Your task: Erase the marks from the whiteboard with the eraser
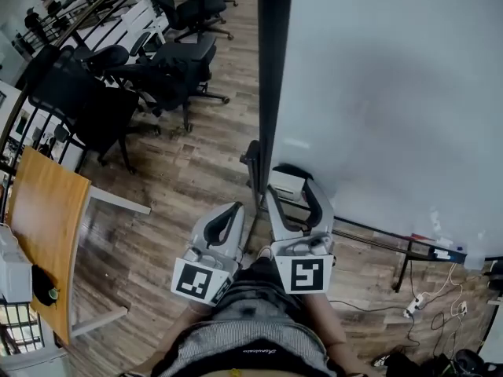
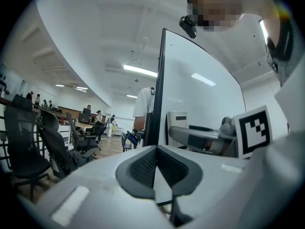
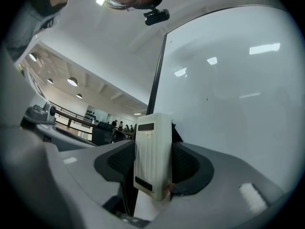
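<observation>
The right tongs (image 1: 296,183) are clenched on the white eraser (image 3: 152,154), which stands upright between the two pads. In the head view the eraser (image 1: 286,184) is low, near the bottom left corner of the whiteboard (image 1: 377,93), just beside its dark frame; whether it touches the board I cannot tell. The left tongs (image 2: 156,168) are pressed together with nothing between them, above the wooden floor (image 1: 196,171). Black office chairs (image 1: 181,61) stand further left.

My left tool (image 1: 234,210) hangs with its jaws pressed together, empty, just left of the whiteboard (image 1: 393,93). My right tool (image 1: 292,193) clamps the eraser (image 3: 153,151) near the whiteboard's lower corner.
</observation>
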A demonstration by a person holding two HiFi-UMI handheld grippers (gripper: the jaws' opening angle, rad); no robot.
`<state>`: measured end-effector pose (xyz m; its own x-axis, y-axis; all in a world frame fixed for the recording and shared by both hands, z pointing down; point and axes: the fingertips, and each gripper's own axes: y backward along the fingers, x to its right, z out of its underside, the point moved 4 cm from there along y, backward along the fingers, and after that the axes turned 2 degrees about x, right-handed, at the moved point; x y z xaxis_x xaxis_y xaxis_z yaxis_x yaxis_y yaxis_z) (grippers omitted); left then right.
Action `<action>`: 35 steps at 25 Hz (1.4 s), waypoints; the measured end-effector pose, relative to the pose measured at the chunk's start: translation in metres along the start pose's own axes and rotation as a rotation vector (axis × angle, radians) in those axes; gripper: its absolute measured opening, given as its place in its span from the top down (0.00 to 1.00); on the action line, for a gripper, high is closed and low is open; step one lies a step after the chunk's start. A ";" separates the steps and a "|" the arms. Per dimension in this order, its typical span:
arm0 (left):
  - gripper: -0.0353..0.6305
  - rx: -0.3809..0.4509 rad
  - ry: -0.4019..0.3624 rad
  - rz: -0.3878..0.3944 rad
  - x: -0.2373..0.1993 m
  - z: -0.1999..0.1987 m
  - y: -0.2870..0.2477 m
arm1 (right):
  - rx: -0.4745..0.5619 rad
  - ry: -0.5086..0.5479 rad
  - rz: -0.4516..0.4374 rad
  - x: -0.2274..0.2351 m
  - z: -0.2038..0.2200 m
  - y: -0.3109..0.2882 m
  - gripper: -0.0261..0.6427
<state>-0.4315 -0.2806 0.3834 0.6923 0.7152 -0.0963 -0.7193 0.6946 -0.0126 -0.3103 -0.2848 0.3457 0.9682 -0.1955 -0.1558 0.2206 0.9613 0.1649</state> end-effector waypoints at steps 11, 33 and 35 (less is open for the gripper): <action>0.94 -0.001 -0.043 0.127 0.014 0.001 -0.010 | -0.033 0.036 -0.017 0.023 0.004 0.034 0.61; 0.94 0.023 -0.133 0.363 0.102 -0.002 -0.039 | -0.090 0.010 0.198 0.025 0.000 0.113 0.61; 0.94 0.025 -0.140 0.365 0.106 0.000 -0.039 | -0.096 -0.003 0.197 0.026 0.003 0.117 0.61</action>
<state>-0.3302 -0.2316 0.3737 0.3935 0.9182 0.0464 -0.9193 0.3929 0.0216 -0.2591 -0.1785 0.3640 0.9919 -0.0023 -0.1267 0.0149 0.9951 0.0981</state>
